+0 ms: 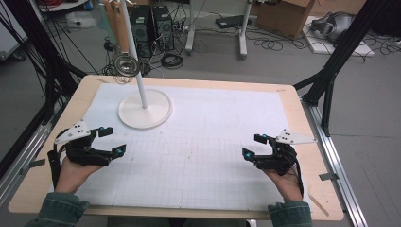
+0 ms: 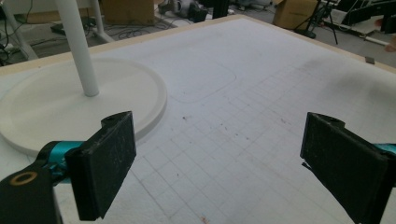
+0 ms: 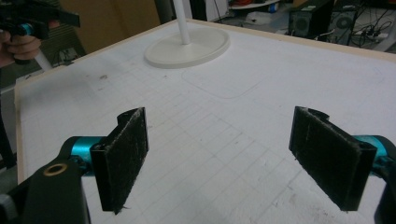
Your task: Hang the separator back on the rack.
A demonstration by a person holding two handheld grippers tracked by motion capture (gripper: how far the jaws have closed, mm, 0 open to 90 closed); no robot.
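At the left of the counter (image 1: 293,101) the left claw (image 1: 112,140) hovers low over the white gridded mat (image 1: 203,156), its jaws spread wide with nothing between them; in the left gripper view the two black pads frame bare mat, and the round base of the white stand (image 1: 144,109) lies just beyond and to the side of the nearer jaw. That stand sits toward the far left of the mat, its pole rising upright, and up the pole a small metal strainer (image 1: 126,64) with a wooden handle hangs above the counter's far edge. Across the mat, well apart from all this, the right claw (image 1: 255,145) is likewise held open and empty, aimed inward toward the middle. Neither claw touches anything, so this looks like the starting pose before a reach. Judging by position, the left claw is the natural one to go for the stand or the strainer: it would need to lift and travel forward, then close on the handle without knocking the pole.
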